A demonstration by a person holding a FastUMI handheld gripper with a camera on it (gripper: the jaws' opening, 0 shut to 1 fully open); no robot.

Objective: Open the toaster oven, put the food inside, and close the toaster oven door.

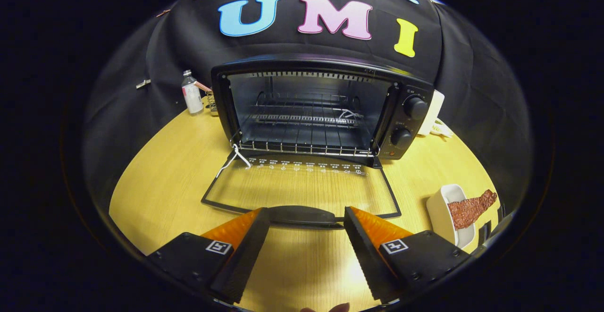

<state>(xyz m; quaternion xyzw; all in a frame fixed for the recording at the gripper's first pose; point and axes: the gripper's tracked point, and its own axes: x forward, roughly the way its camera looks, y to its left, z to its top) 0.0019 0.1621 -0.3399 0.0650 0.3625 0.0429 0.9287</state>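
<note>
Off to the right of the jaws — spread wide, holding nothing — the food lies in a white dish: likely light, stiff — grip its raised end.

The toaster oven stands open, its glass door folded flat on the table, so the mouth is unblocked above the wire rack. The gripper has its fingers spread wide at the door's handle, touching nothing. A white dish sits right of the door, a bottle left of the oven
</note>
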